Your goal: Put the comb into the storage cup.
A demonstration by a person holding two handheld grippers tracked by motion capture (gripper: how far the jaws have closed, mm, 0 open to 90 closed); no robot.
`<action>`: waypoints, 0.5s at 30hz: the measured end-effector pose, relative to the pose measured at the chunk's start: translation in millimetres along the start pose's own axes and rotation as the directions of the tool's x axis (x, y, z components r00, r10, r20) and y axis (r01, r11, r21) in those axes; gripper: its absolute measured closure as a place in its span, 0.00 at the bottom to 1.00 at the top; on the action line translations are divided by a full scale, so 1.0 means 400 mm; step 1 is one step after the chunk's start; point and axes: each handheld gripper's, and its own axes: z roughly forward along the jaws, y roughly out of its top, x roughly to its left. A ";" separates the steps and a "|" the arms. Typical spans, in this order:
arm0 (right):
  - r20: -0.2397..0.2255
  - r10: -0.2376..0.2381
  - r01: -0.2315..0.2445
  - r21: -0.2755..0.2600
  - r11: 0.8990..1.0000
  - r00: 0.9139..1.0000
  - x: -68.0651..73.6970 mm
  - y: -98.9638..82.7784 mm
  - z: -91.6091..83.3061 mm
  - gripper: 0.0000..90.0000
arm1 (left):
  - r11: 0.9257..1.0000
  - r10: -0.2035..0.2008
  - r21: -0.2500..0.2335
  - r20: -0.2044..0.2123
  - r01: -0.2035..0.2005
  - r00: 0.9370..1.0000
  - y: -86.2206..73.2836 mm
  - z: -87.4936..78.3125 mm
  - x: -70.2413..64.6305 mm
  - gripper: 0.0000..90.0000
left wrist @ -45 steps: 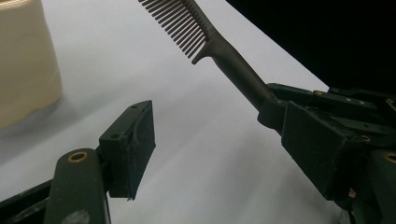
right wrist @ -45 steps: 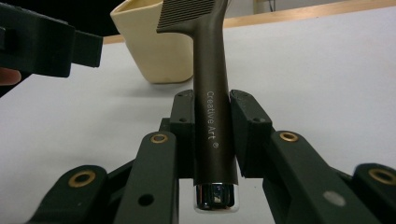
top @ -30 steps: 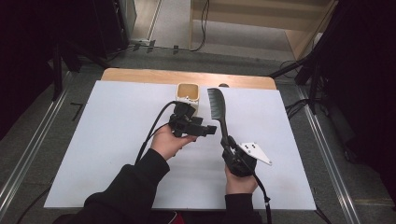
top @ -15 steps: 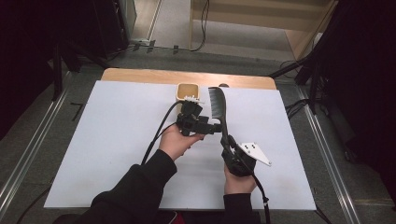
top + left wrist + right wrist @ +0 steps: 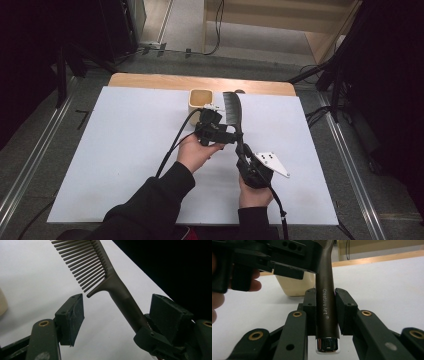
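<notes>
Gripping the comb [image 5: 325, 302] handle upright, your right gripper [image 5: 325, 312] is clenched; your left gripper [image 5: 117, 315] (jaws released) straddles it sideways.

The left gripper [image 5: 113, 315] looks along its two black jaws, which stand wide apart and touch nothing. The left jaw rises at the lower left and its dark pad faces right. The right jaw stands at the lower right. Between them a dark comb [image 5: 110, 282] crosses the picture on a slant. Its handle goes down to the right, and there the right gripper [image 5: 152, 340] clamps it, just in front of the right jaw. The teeth point to the left and down, and the head runs out of the top edge. Behind lies the white table surface [image 5: 32, 277]. A cream container [image 5: 2, 305] shows at the left edge.
</notes>
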 end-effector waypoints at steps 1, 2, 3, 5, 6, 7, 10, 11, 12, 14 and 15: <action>0.000 0.001 -0.001 0.000 1.000 1.000 0.001 0.000 0.000 0.78 | 1.000 -0.003 0.000 0.000 0.003 1.000 0.001 0.002 0.000 0.32; -0.001 0.002 -0.002 -0.001 1.000 1.000 0.002 0.000 0.000 0.78 | 1.000 -0.007 -0.003 0.002 0.007 1.000 0.001 0.005 0.000 0.32; -0.001 -0.003 0.003 0.000 1.000 1.000 0.002 0.001 0.000 0.78 | 1.000 -0.013 -0.005 0.007 0.013 1.000 0.002 0.008 0.000 0.32; -0.003 -0.004 0.004 -0.005 1.000 1.000 0.003 0.001 0.000 0.78 | 1.000 -0.016 -0.009 0.003 0.016 1.000 0.002 0.014 -0.002 0.32; -0.002 -0.005 0.005 -0.009 1.000 1.000 0.004 0.001 0.000 0.78 | 1.000 -0.018 -0.010 -0.001 0.018 1.000 0.002 0.016 -0.003 0.33; -0.002 -0.004 0.004 -0.010 1.000 1.000 0.004 0.002 0.000 0.78 | 1.000 -0.021 -0.013 -0.004 0.021 1.000 0.002 0.019 -0.004 0.33; 0.000 0.003 -0.003 -0.014 1.000 1.000 0.006 0.002 0.000 0.78 | 0.999 -0.025 -0.025 -0.012 0.025 1.000 0.002 0.025 -0.007 0.35; 0.000 0.003 -0.003 -0.016 1.000 1.000 0.007 0.002 -0.001 0.78 | 0.999 -0.030 -0.027 -0.014 0.029 0.999 0.002 0.027 -0.008 0.35; 0.002 0.003 -0.003 -0.017 1.000 1.000 0.007 0.002 -0.001 0.78 | 0.999 -0.034 -0.029 -0.013 0.034 0.999 0.002 0.029 -0.009 0.35; 0.002 0.003 -0.003 -0.023 1.000 1.000 0.008 0.001 -0.001 0.78 | 0.999 -0.038 -0.035 -0.010 0.037 0.999 0.002 0.033 -0.011 0.37; 0.003 0.003 -0.003 -0.023 1.000 1.000 0.009 0.001 -0.001 0.78 | 0.998 -0.046 -0.031 -0.013 0.046 0.999 0.002 0.035 -0.012 0.38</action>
